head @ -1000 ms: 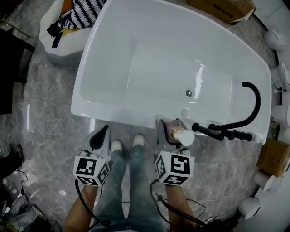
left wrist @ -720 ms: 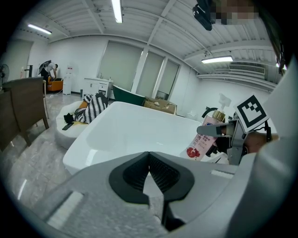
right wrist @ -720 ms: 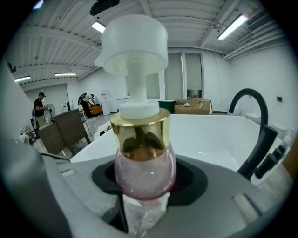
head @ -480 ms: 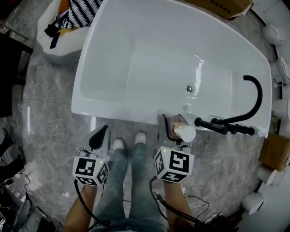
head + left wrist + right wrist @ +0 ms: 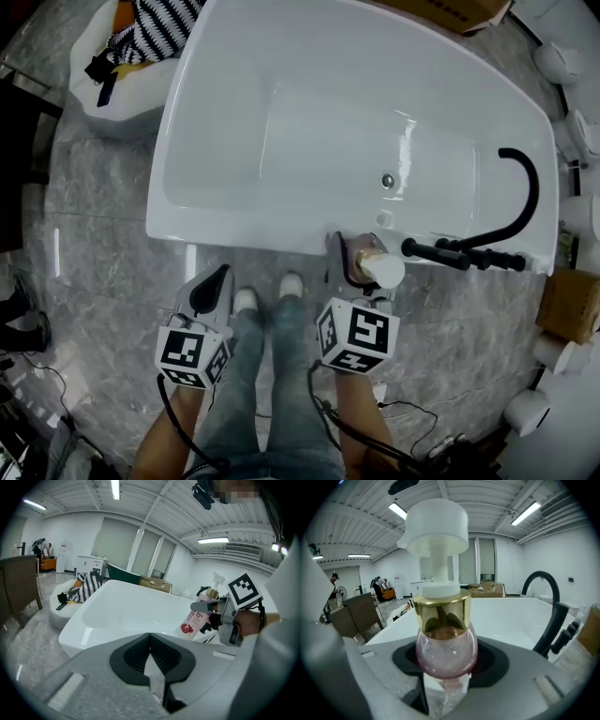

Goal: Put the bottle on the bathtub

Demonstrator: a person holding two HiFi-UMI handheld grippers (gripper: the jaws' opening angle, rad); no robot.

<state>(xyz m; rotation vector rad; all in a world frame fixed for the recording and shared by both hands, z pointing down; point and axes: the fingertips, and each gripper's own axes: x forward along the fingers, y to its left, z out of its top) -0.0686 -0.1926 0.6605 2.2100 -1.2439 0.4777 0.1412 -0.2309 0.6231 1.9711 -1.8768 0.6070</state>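
The right hand-held gripper (image 5: 354,262) is clamped on the pink pump bottle (image 5: 446,641), which stands upright at the near rim of the bathtub (image 5: 246,240), near the black faucet (image 5: 521,197). The left hand-held gripper (image 5: 150,654) is closed and empty. Placing seems in hand (rim contact unclear): next, lower it flat, then release. The rim is glossy white and the floor (image 5: 103,187) grey marble.

You are standing on a grey marble floor (image 5: 94,216). Over you, long tube lamps (image 5: 115,488) are shining from a white ribbed ceiling (image 5: 154,508), and white walls (image 5: 576,559) are closing the room. Tall windows (image 5: 117,543) with pale blinds are filling the far side. A dark chair (image 5: 18,588) is standing at the left, near a white seat (image 5: 108,75) that is carrying a striped cushion (image 5: 164,21). A cardboard box (image 5: 570,314) is sitting at the right, and thin cables (image 5: 42,373) are lying on the floor.
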